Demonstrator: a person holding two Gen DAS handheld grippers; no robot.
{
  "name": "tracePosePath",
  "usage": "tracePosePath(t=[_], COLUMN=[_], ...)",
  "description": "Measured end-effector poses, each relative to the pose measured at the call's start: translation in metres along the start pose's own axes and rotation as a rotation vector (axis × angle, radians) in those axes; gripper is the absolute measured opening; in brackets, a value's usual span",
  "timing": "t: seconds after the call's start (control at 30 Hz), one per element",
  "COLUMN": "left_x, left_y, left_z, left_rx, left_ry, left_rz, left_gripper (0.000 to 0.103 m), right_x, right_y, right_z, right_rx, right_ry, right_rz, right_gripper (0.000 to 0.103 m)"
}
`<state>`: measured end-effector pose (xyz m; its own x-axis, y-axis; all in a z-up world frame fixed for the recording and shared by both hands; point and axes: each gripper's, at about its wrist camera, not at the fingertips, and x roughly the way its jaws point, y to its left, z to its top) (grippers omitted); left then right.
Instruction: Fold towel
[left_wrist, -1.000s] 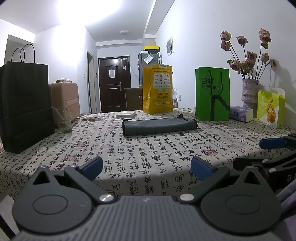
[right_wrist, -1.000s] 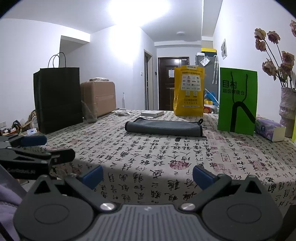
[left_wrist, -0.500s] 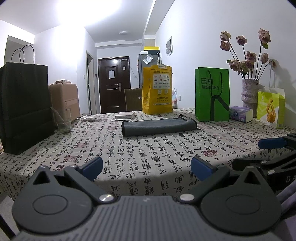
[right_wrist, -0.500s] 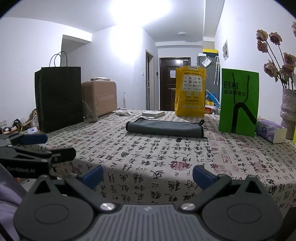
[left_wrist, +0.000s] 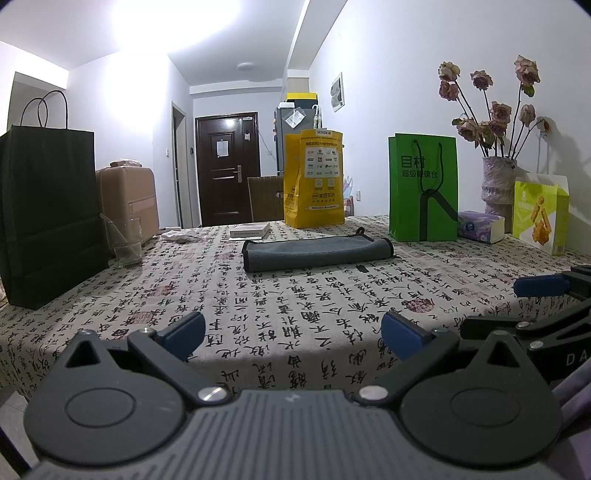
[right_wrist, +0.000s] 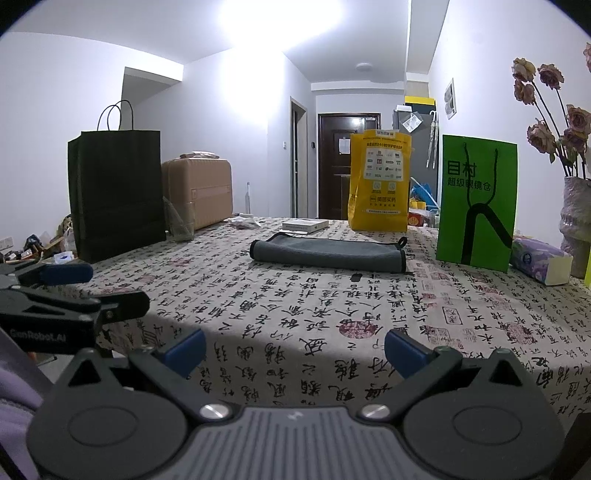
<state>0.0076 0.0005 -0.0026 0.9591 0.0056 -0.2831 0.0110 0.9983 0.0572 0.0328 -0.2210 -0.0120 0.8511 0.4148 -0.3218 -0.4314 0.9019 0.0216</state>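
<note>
A grey towel (left_wrist: 317, 253) lies folded into a long flat strip in the middle of the table, also seen in the right wrist view (right_wrist: 328, 253). My left gripper (left_wrist: 293, 332) is open and empty at the table's near edge, well short of the towel. My right gripper (right_wrist: 295, 349) is open and empty, level with it at the near edge. Each gripper shows in the other's view: the right one at the right edge (left_wrist: 535, 295), the left one at the left edge (right_wrist: 74, 295).
The table wears a calligraphy-print cloth (left_wrist: 295, 295). A black paper bag (left_wrist: 48, 218) and a glass (left_wrist: 127, 243) stand at left. A yellow bag (left_wrist: 314, 184), a green bag (left_wrist: 423, 188), a tissue pack (left_wrist: 480, 227), a flower vase (left_wrist: 498, 184) and a flat box (left_wrist: 249, 230) stand behind the towel.
Both views have shifted only slightly. The towel lies as before and both grippers stay open.
</note>
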Motion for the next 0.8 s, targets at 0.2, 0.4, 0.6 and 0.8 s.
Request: tracePosePath(t=[0.2, 0.4, 0.6, 0.8], left_x=[0.0001, 0.0001, 0.0001, 0.0], left_y=[-0.0001, 0.0, -0.0002, -0.0002], left_z=[0.0001, 0.0004, 0.0004, 0.0003], left_rx=[0.0, 0.0, 0.0, 0.0], left_ry=[0.0, 0.001, 0.001, 0.0], left_rz=[-0.001, -0.001, -0.001, -0.001], left_gripper=[0.103, 0.103, 0.103, 0.103], right_x=[0.0002, -0.0001, 0.0006, 0.0017], right_y=[-0.0003, -0.0002, -0.0005, -0.0002], right_z=[0.0, -0.0002, -0.0012, -0.0022], right_rx=[0.001, 0.001, 0.003, 0.007], right_ry=[0.0, 0.0, 0.003, 0.005], right_rz=[-0.001, 0.001, 0.004, 0.0], right_gripper=[0.103, 0.103, 0.103, 0.103])
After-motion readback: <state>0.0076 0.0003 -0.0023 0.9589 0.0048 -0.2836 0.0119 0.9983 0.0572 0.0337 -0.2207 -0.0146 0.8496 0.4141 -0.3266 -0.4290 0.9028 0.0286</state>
